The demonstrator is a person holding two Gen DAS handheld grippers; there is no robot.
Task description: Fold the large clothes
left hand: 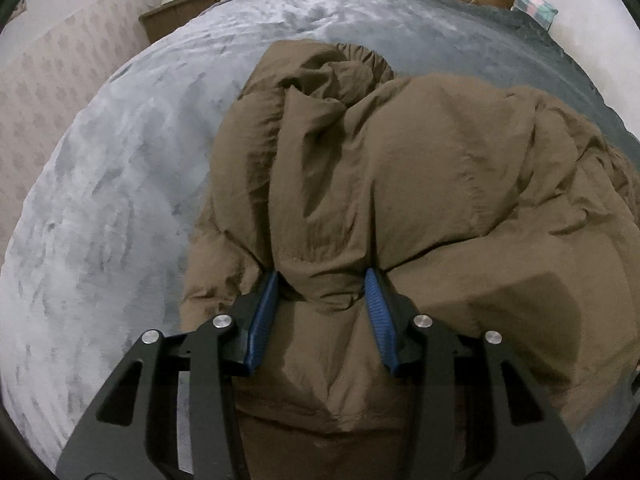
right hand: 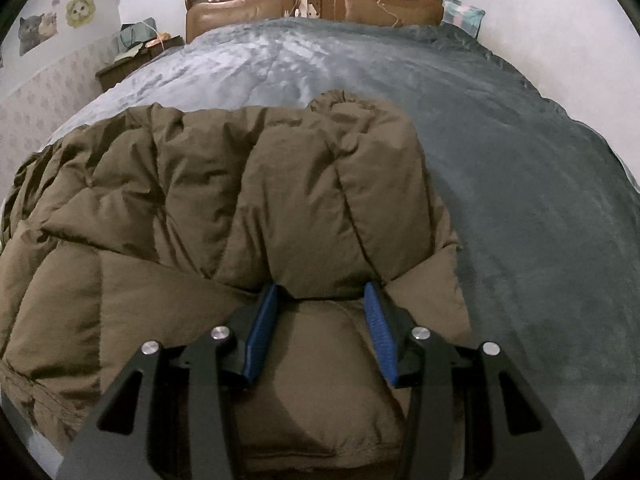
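Note:
A bulky brown puffer jacket [left hand: 400,168] lies folded over on the grey-blue bed cover [left hand: 120,200]. My left gripper [left hand: 322,278] is shut on a thick bunch of the jacket's near edge, its blue pads [left hand: 264,320] pressed into the padding on both sides. In the right wrist view the same jacket [right hand: 200,200] fills the left and centre. There my right gripper [right hand: 321,289] is likewise shut on a fat fold of the quilted fabric. The fabric bulges up past both sets of fingertips and hides what lies under it.
A wooden headboard [right hand: 312,0] stands at the far end of the bed, with a small pillow [right hand: 464,14] at its right. A brown bedside cabinet [right hand: 132,64] with clutter sits at the far left by the patterned wall [left hand: 48,80]. Grey cover [right hand: 540,240] stretches to the right of the jacket.

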